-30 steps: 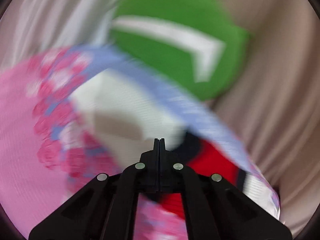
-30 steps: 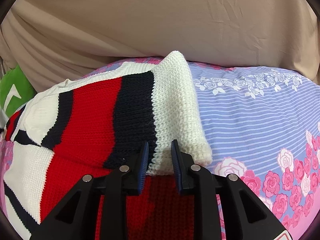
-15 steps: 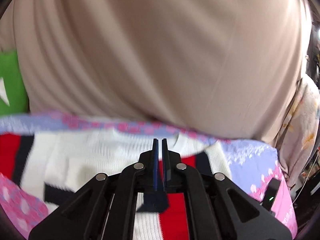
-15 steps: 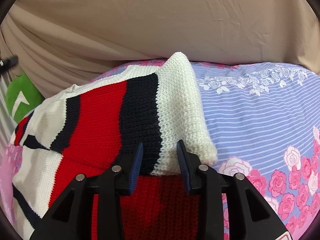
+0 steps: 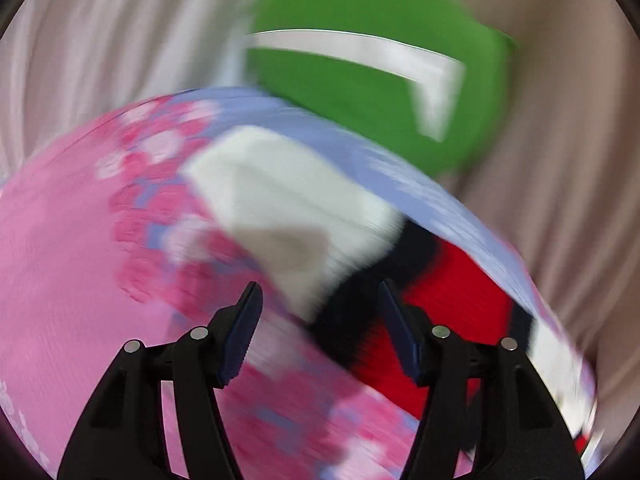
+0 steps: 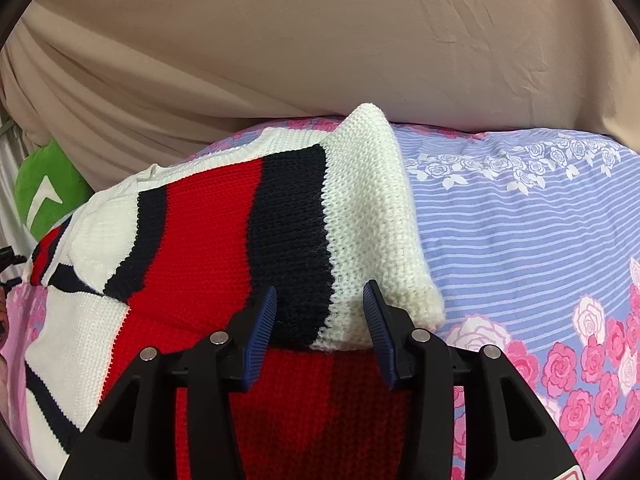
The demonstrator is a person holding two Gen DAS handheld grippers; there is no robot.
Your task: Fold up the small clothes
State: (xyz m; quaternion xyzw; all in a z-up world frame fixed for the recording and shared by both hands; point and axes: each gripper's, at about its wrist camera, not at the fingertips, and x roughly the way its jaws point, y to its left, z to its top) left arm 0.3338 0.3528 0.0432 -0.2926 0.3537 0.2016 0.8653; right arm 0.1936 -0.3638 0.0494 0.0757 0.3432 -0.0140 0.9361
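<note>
Sweater [image 6: 192, 248]: knitted, red, navy, white; lies on flowered bedsheet [image 6: 520, 240], sleeve folded across body, long axis running away from right gripper [image 6: 320, 312].
Right gripper: jaws just opening, astride sleeve cuff, pads clear of knit.
Left gripper [image 5: 320, 312]: jaws just opening, nothing held; view blurred, sweater's white edge just ahead.
Right hand nearer.

You're working over a lilac-striped cotton bedsheet with pink and white rose print [image 6: 520, 240], turning solid pink toward its left side. A beige draped fabric backdrop [image 6: 320, 40] is hanging behind it. A round green plush cushion with a white arrow mark [image 6: 46, 196] is sitting at the bed's far left edge, blurred in your left view [image 5: 360, 100].
</note>
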